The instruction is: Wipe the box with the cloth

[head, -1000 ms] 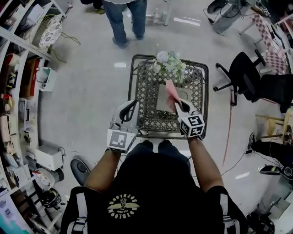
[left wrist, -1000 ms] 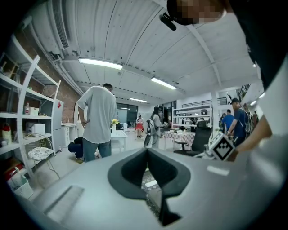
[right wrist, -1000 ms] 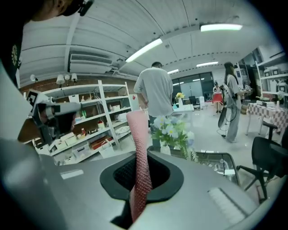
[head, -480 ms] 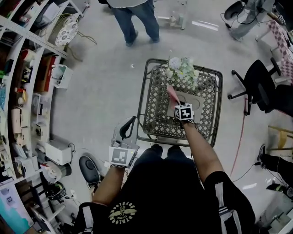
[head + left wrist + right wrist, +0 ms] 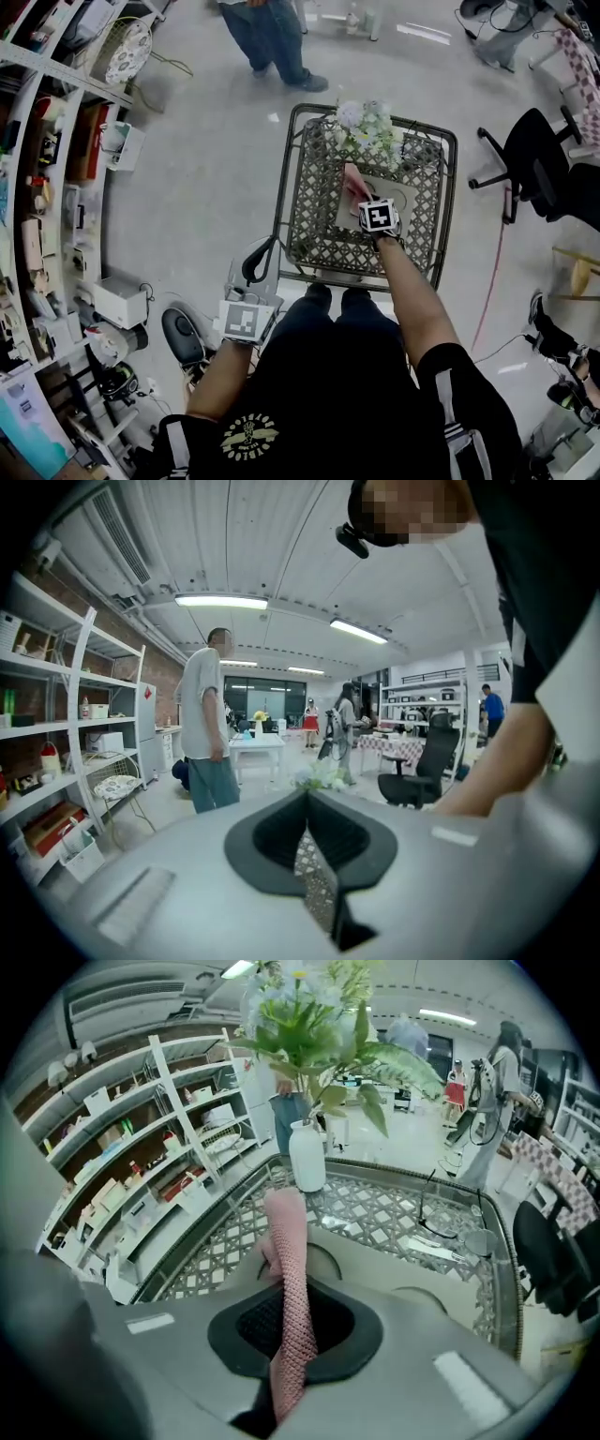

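A flat beige box lies on a metal lattice table. My right gripper is over the box's left part, shut on a pink cloth that sticks out ahead of the jaws. In the right gripper view the pink cloth runs up between the shut jaws, with the box just beneath and ahead. My left gripper hangs off the table's near-left corner, away from the box. In the left gripper view its jaws stand together with nothing held.
A white vase with flowers stands at the table's far edge, also visible as a bouquet. Eyeglasses lie on the table right of the box. A person stands beyond the table. Shelves line the left, office chairs the right.
My right gripper has carried the pink cloth forward and down onto the box. The left gripper has drawn back from the table's front edge to its near-left corner.
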